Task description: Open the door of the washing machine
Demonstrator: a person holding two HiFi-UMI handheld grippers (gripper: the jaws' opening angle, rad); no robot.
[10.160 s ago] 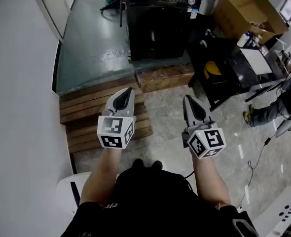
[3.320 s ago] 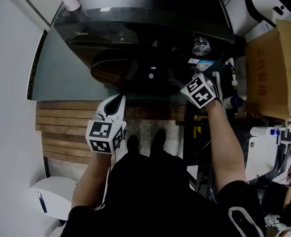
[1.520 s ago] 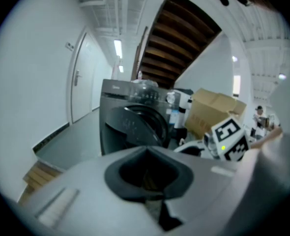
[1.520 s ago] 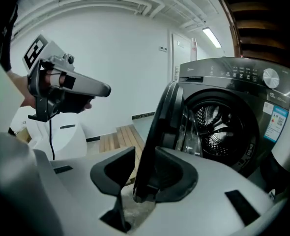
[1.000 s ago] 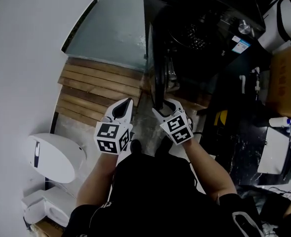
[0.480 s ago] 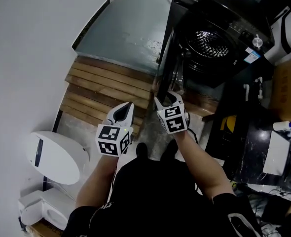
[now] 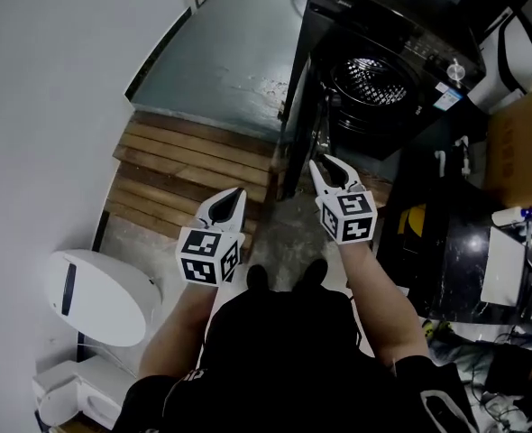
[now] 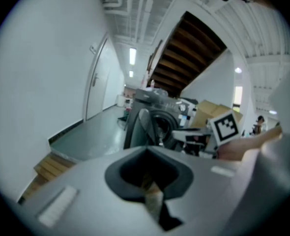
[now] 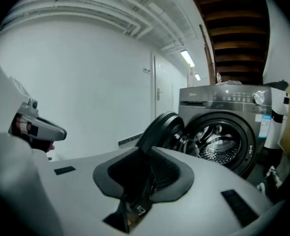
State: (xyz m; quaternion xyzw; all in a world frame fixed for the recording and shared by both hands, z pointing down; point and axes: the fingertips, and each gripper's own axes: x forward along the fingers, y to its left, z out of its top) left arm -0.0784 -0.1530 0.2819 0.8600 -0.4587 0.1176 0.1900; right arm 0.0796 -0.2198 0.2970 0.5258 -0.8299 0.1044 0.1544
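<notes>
One door (image 7: 293, 124) wide open, both hand-held grippers clear of it

Black and front-loading, the washing machine (image 7: 410, 39) stands on the grey-green floor (image 7: 230, 52) at the top of the head view. Its round door is swung out to the left and shows nearly edge-on, so the perforated steel drum (image 7: 372, 75) lies bare. A blue-and-white label (image 7: 445, 98) sits on the front panel beside the silver knob (image 7: 455, 69). Its print, and the small mark on the control strip, are too small to read.

The right hand-held gripper (image 7: 324, 164) hangs just in front of the opening, right of the door's lower edge and not touching it. Its jaws have just been closing and now leave only a narrow gap with nothing between them; its own view looks past them at the door and drum. Half a second ago this gripper was against the door's lower edge. Ten seconds ago the machine was far off with its door shut.

The left hand-held gripper (image 7: 237, 190) has its jaws together and empty, above the wooden slats (image 7: 194, 165) left of the door, much as it was half a second ago. A cardboard box (image 7: 523, 133) stands at the right edge.
</notes>
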